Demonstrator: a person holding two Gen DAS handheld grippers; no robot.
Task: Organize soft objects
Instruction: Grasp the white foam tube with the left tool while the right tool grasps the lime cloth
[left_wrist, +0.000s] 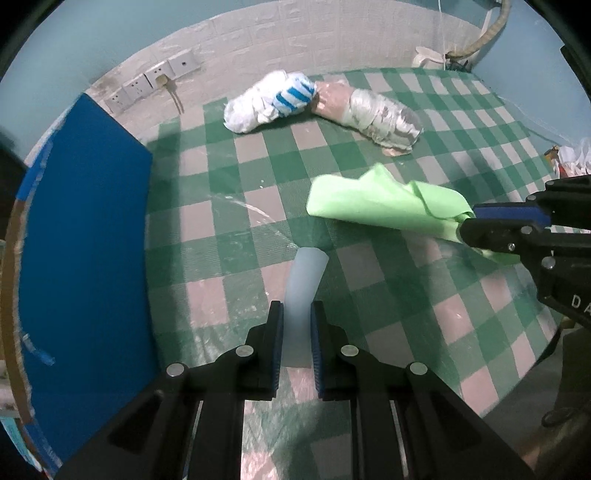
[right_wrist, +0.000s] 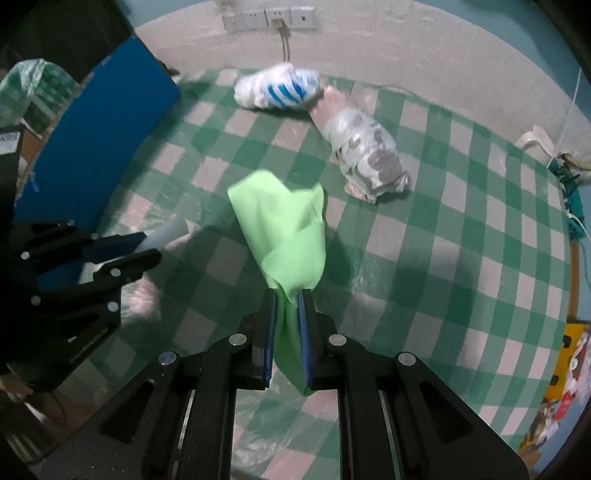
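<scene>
You see a table covered in a green-and-pale-pink checked cloth (right_wrist: 461, 221). The crumpled thin fabric cloth (right_wrist: 284, 236) is plain lime green. The soft rolled tube (left_wrist: 306, 280) is pale translucent white. At the table's far edge, the plastic-wrapped bundle (right_wrist: 277, 90) is white with blue stripes; the wrapped bundle beside it (right_wrist: 365, 151) is grey-white with pink ends. The flat upright board (left_wrist: 85, 229) at the left edge is solid blue. Both gripper bodies are black with blue finger pads (right_wrist: 304, 332).

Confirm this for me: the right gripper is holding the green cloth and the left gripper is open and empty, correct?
Not quite. The left gripper is not empty: its jaws are shut on a pale translucent tube, as the left wrist view shows. The right gripper does hold the green cloth.
</scene>
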